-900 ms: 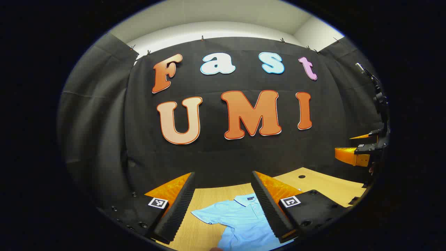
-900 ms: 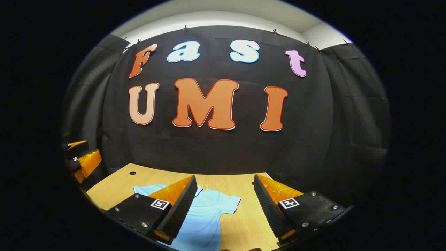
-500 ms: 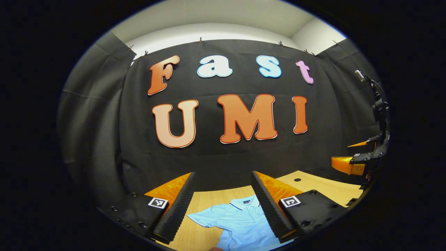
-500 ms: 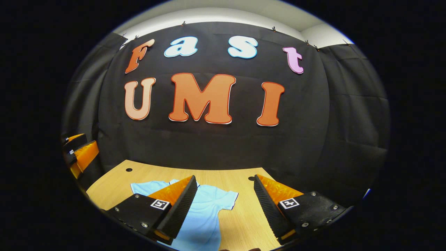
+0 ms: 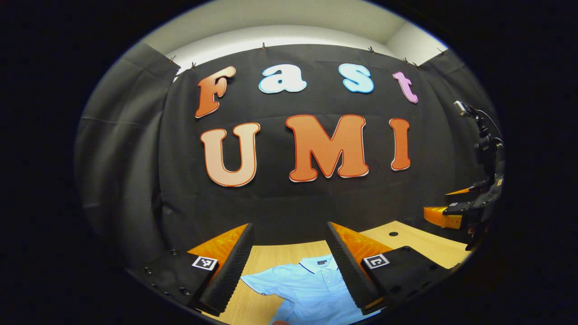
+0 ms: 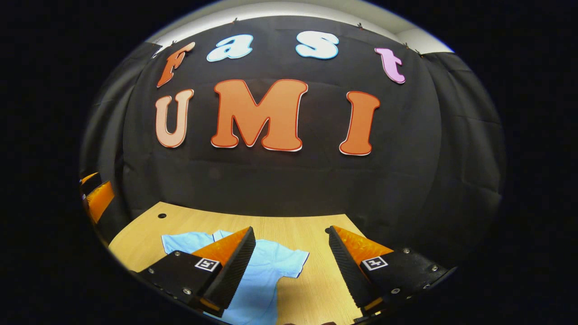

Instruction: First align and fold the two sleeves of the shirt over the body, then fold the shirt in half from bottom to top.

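Observation:
A light blue polo shirt (image 5: 311, 284) lies flat on the wooden table (image 5: 275, 253), collar toward the far wall, its left sleeve spread out. In the right gripper view the shirt (image 6: 266, 275) shows its right sleeve spread toward the table's right side. My left gripper (image 5: 289, 266) hangs open above the shirt's collar area, nothing between its fingers. Open as well, my right gripper (image 6: 291, 271) is held above the right sleeve and the bare wood beside it. The right gripper (image 5: 451, 212) also appears far right in the left gripper view, and the left gripper (image 6: 97, 196) far left in the right gripper view.
The wooden table (image 6: 289, 230) ends at the black cloth wall behind it. Small round holes (image 6: 161, 215) sit near its far corners. A dark stand with a cable (image 5: 487, 149) rises at the right edge of the left gripper view.
Both grippers have tilted a little downward and forward, so more of the table and shirt shows in the right gripper view. Both stay open; the shirt has not moved.

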